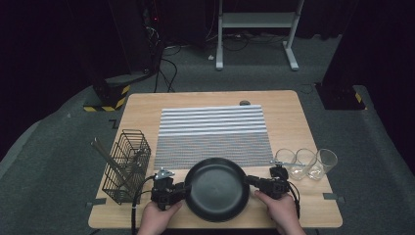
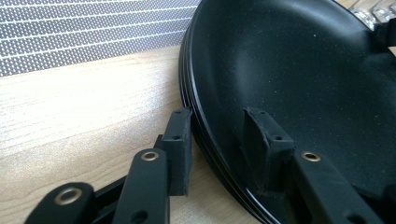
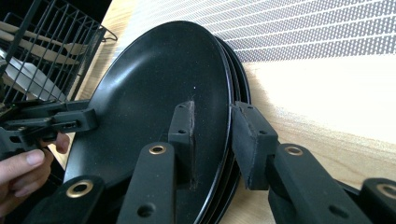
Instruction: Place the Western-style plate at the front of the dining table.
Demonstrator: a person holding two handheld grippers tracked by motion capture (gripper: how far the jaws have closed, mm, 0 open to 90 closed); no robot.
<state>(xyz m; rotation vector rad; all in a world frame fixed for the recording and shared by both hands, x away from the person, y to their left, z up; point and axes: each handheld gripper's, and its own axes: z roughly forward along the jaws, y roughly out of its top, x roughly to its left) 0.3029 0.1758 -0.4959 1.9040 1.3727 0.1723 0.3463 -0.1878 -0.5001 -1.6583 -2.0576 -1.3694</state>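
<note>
Low in the frame, both grippers, left gripper (image 1: 183, 188) and right gripper (image 1: 250, 182), straddle the stacked black plates' (image 1: 216, 188) rim, jaws apart, not pressing.

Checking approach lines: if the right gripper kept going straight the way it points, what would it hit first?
The right gripper already straddles the rim of the black plate stack; pushing on, it would probably meet that rim.
</note>
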